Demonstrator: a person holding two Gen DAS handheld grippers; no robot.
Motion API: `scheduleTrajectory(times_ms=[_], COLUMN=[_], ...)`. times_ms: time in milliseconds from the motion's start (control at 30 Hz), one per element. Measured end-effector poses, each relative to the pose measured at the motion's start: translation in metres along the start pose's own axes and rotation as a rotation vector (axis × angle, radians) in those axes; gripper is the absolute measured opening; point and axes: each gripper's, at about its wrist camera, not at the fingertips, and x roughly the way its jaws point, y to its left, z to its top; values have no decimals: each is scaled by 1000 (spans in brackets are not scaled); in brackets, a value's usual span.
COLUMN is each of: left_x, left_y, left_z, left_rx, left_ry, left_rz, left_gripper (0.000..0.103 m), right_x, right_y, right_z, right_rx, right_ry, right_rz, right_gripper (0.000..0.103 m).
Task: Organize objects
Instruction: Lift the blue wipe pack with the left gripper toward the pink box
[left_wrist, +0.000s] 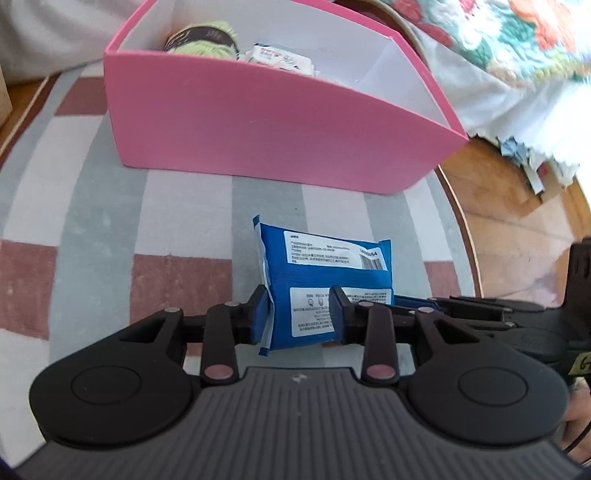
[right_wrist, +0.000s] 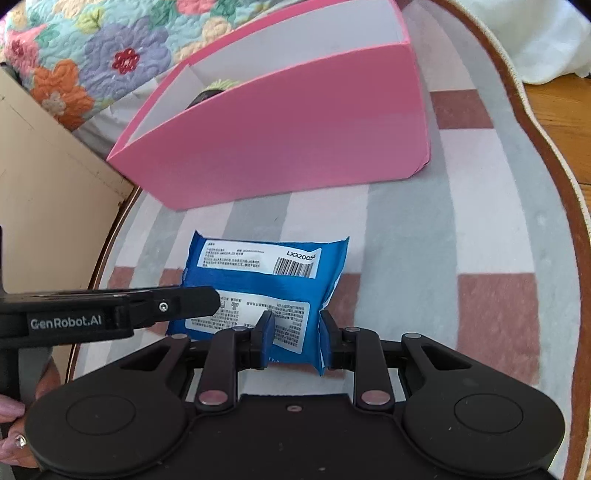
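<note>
A blue packet (left_wrist: 321, 273) with white printed labels lies on the striped rug, just in front of the pink box (left_wrist: 258, 122). My left gripper (left_wrist: 300, 317) is shut on the packet's near left part, its blue pads pressing both sides. My right gripper (right_wrist: 295, 334) is shut on the right end of the same packet (right_wrist: 258, 284). In the right wrist view, one black finger (right_wrist: 192, 301) of the left gripper reaches in over the packet's left end. The pink box (right_wrist: 295, 140) is open at the top and holds a green and brown item (left_wrist: 207, 37) and a white packet (left_wrist: 280, 57).
The round rug (left_wrist: 92, 206) has grey, white and dusty-red stripes and a brown edge, with wooden floor (left_wrist: 509, 229) beyond it. A flowered quilt (right_wrist: 92, 48) hangs behind the box. A cardboard panel (right_wrist: 44, 184) stands at the left. A person's hand (right_wrist: 14, 435) holds the left gripper.
</note>
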Motion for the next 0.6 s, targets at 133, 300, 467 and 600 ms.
scheduleTrajectory(times_ms=[133, 300, 467, 600], left_x=[-4, -9, -19, -29], left_y=[-8, -11, -18, -22], left_z=[-5, -9, -11, -13], left_rx=[26, 13, 14, 5], left_ry=[21, 42, 31, 22], left_rz=[46, 53, 46, 32], left_gripper=[33, 33, 35, 35], right_x=[-4, -9, -22, -35], right_y=[10, 27, 42, 52], right_z=[-4, -8, -8, -8], right_rx=[-50, -146, -246, -322], right_ry=[17, 25, 8, -25], right_rz=[-12, -48, -78, -92], right_gripper=[32, 36, 40, 47])
